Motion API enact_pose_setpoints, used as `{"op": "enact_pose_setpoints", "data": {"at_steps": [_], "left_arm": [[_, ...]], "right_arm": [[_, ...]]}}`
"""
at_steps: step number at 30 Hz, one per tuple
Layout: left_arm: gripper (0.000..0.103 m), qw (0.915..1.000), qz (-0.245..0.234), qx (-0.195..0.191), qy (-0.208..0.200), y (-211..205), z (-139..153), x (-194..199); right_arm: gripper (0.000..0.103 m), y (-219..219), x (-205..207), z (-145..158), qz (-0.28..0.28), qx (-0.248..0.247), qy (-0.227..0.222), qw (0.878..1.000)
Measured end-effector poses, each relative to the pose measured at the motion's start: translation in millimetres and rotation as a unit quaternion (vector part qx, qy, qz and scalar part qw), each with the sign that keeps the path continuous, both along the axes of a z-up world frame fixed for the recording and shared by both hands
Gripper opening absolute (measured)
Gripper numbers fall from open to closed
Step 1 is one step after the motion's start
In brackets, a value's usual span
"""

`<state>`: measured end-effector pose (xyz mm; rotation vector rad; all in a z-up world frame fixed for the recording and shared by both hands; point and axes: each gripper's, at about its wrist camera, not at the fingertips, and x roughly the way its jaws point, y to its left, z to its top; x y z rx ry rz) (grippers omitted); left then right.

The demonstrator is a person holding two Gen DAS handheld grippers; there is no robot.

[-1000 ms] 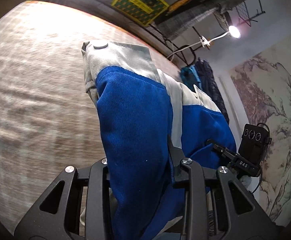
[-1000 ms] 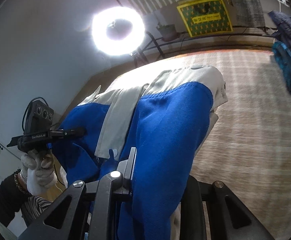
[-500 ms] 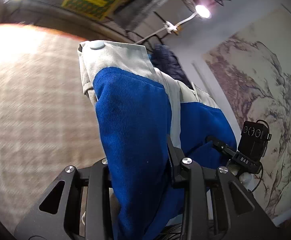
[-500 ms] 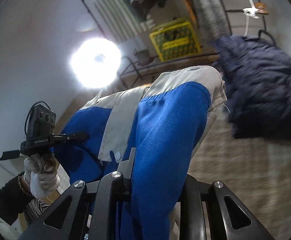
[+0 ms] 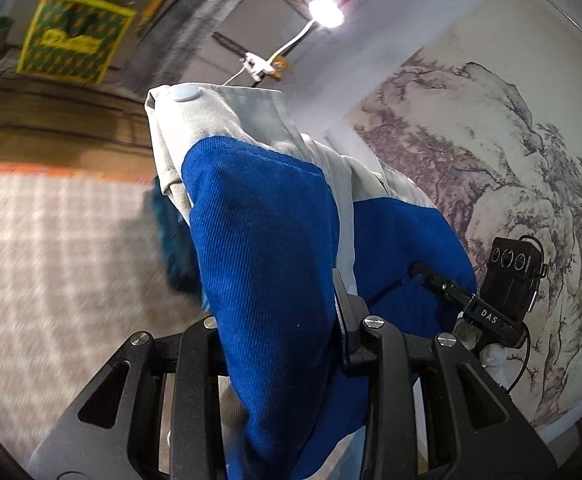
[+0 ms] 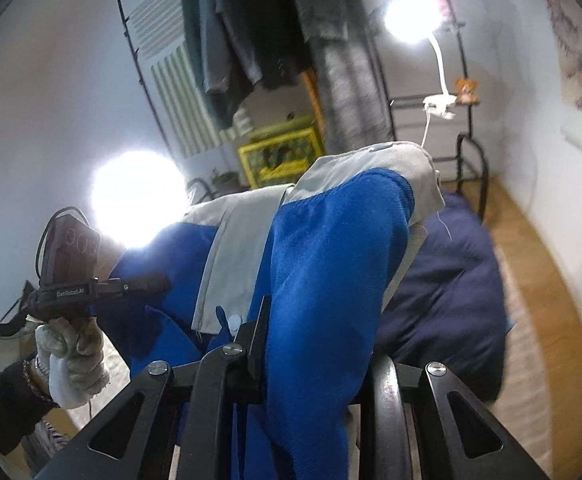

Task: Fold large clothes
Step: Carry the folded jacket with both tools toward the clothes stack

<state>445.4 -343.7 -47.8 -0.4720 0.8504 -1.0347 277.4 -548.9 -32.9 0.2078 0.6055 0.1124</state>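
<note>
Blue corduroy and pale grey cloth fill both wrist views as a person lifts a large jacket [image 5: 263, 240] clear of the checked rug [image 5: 51, 248], each hand working a two-finger gripper. The left gripper [image 5: 287, 344] has its jaws clamped on a thick bunch of the blue fabric, and the right gripper [image 6: 315, 344] is clamped on another bunch of the same garment, so the jacket hangs stretched between the two. A grey collar or placket panel with a white snap button [image 5: 186, 93] stands uppermost in the left view. In the right view the gloved left hand [image 6: 73, 356] shows low at the edge of the frame, gripping its handle, with a dark sleeve [image 6: 3, 408] behind it.

Beyond the jacket a dark navy padded garment [image 6: 451, 300] lies heaped on the floor near a black metal rack [image 6: 467, 148], clothes hang from a rail above, a clip lamp [image 6: 411, 20] glares, and a yellow and green box [image 5: 75, 36] sits on a ledge. A landscape mural [image 5: 491, 152] covers one wall.

Judging by the raised, taut garment, the step in hand is the lift and carry that comes ahead of any fold: no crease is yet made. The next move probably calls for lowering the jacket flat onto the rug, front side settled and sleeves spread, while keeping both grips firm so the heavy fabric does not slip or bunch.
</note>
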Motion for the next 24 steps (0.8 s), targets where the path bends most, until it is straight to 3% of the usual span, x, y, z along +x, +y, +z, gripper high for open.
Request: {"op": "enact_pose_setpoints", "data": {"at_steps": [7,12,17,24], "left_arm": [[0.03,0.9996,-0.005,-0.013,-0.025,-66.2,20.3,47.4],[0.03,0.9994,0.001,-0.012,-0.032,-101.0,15.4,80.1],[0.03,0.9996,0.008,0.006,-0.026,-120.8,-10.0,112.4],[0.03,0.9984,0.019,0.045,0.028,-133.6,-78.7,156.9]], "right_arm": [[0.02,-52.2,37.6,32.3,-0.032,-0.027,-0.033,0.999],[0.019,-84.0,69.9,32.7,-0.054,-0.028,-0.052,0.997],[0.019,-107.7,102.7,6.9,-0.061,-0.015,-0.041,0.997],[0.019,-139.8,146.4,-61.9,-0.071,0.012,0.008,0.997]]}}
